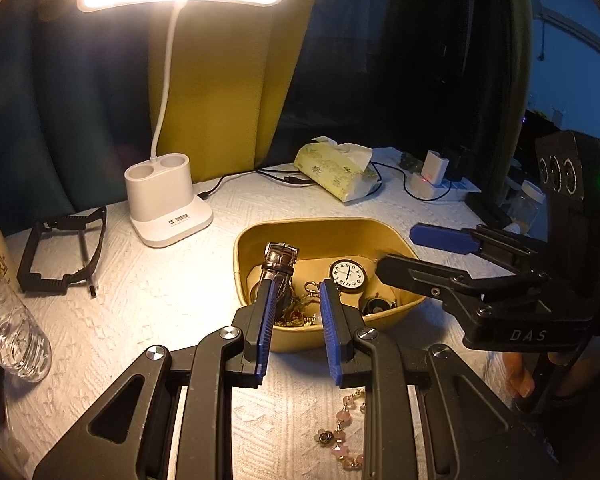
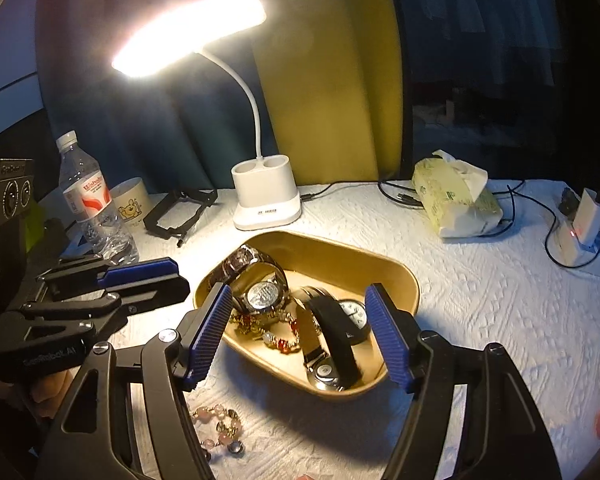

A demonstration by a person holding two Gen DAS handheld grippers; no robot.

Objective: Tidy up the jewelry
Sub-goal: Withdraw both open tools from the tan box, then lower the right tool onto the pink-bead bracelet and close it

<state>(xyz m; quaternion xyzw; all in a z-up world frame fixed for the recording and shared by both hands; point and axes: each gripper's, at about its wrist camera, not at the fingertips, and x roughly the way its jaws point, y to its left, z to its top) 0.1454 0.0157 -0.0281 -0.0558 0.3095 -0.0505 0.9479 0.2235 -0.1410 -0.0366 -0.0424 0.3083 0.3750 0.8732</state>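
Pink bead bracelet (image 1: 346,436) lengthwise toward the gold tray (image 1: 384,229); left gripper (image 1: 298,330) and right gripper (image 2: 300,334) jaws apart, empty.

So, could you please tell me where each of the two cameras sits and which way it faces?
Left wrist: sits on the left gripper, facing forward and down at the oval gold tray; its own open fingers show, with the right gripper at right.
Right wrist: sits on the right gripper, facing the same tray from its right; its wide-open fingers show, with the left gripper at left.
Shared: tray, white desk lamp, pink bead bracelet.
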